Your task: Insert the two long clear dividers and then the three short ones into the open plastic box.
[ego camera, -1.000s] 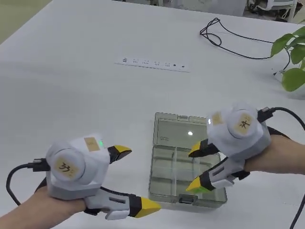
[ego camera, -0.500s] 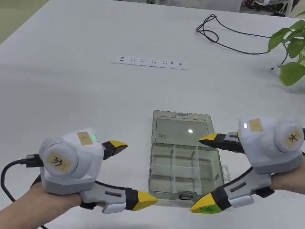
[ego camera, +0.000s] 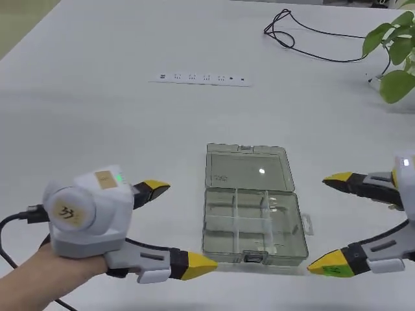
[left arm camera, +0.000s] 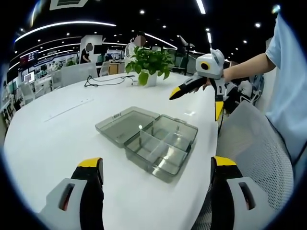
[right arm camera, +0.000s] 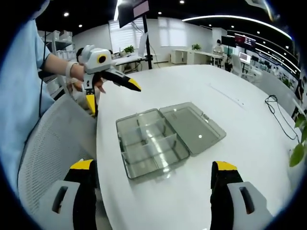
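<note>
The smoky clear plastic box lies open near the table's front edge, its lid flat behind it. Clear dividers stand inside and split it into several compartments. My left gripper hovers open just left of the box, holding nothing. To the right of the box my right gripper is open and holds nothing. The left gripper view has the box ahead of my open left gripper, with the right gripper beyond. In the right gripper view the box lies before my right gripper.
A white power strip lies farther back on the white table. A black cable and a potted plant sit at the far right. A mesh chair stands at the table's near edge.
My right gripper has pulled away from above the box to its right side and stays open. The left gripper has drifted slightly left. The box has not moved.
</note>
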Motion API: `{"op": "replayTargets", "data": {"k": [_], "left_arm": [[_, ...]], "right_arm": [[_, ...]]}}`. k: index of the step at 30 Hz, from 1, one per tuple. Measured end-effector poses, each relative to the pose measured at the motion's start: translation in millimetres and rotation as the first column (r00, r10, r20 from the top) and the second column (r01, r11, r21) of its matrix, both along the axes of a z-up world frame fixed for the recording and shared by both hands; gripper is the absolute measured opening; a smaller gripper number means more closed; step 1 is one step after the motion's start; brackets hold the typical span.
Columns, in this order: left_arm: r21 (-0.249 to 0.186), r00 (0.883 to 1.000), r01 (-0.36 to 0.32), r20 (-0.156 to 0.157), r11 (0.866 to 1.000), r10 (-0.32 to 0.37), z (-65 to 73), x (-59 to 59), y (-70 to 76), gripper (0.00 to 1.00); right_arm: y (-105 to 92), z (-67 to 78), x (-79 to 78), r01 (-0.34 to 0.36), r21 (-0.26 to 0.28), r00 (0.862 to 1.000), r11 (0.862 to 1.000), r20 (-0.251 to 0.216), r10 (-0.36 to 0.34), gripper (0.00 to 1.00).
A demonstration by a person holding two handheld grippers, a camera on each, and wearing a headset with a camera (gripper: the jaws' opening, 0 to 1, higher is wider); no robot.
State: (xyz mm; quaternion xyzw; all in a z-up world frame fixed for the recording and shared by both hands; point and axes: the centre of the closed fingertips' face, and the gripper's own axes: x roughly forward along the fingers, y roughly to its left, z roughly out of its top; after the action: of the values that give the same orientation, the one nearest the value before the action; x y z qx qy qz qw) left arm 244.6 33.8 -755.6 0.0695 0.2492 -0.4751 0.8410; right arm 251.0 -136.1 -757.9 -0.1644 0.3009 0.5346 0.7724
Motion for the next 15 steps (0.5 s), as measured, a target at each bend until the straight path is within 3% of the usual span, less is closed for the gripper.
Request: {"op": "replayTargets", "data": {"k": [7, 11, 15], "left_arm": [[0.008, 1.0, 0.0, -0.004, 1.0, 0.0, -0.6, -0.7, -2.3, 0.95], [-0.003, 1.0, -0.008, -0.002, 1.0, 0.008, 0.8, -3.4, -5.8, 0.95], [0.0, 1.0, -0.004, -0.013, 1.0, 0.004, -2.5, -7.9, -6.2, 0.94]], "right_arm": [[-44.7, -2.0, 1.8, 0.046, -0.048, 0.999, 0.998, 0.001, -0.046, 1.0], [-81.4, -16.7, 0.5, 0.063, -0.141, 0.998, 0.988, -0.013, -0.066, 1.0], [-103.8, -25.5, 1.0, 0.075, -0.186, 0.996, 0.98, -0.029, -0.082, 1.0]]}}
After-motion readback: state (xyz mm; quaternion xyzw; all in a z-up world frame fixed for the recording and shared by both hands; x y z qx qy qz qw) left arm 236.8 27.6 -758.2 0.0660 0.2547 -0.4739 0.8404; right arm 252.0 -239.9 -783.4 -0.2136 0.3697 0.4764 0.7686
